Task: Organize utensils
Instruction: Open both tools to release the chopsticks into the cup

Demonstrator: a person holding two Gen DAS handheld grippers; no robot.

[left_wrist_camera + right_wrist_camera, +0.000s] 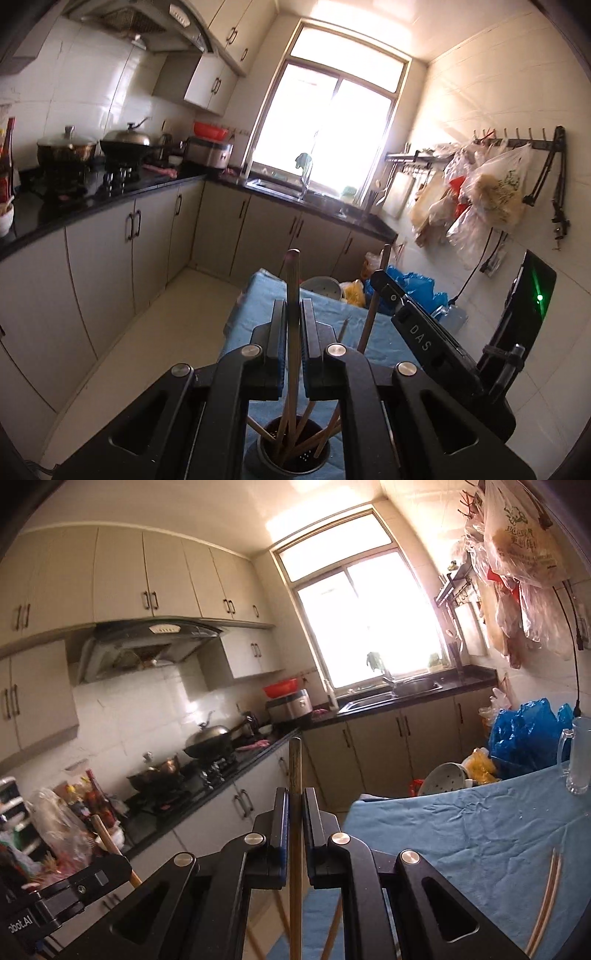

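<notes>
My left gripper [293,325] has its jaws clamped on a single upright brown wooden chopstick [293,280], held above the perforated metal utensil cup [291,456] of more chopsticks on the blue-clothed table [258,314]. My right gripper [294,812] – jaws likewise closed – pinches another brown wooden chopstick [295,764], off the table's left edge; a pale chopstick pair [550,882] lies on the cloth.
</notes>
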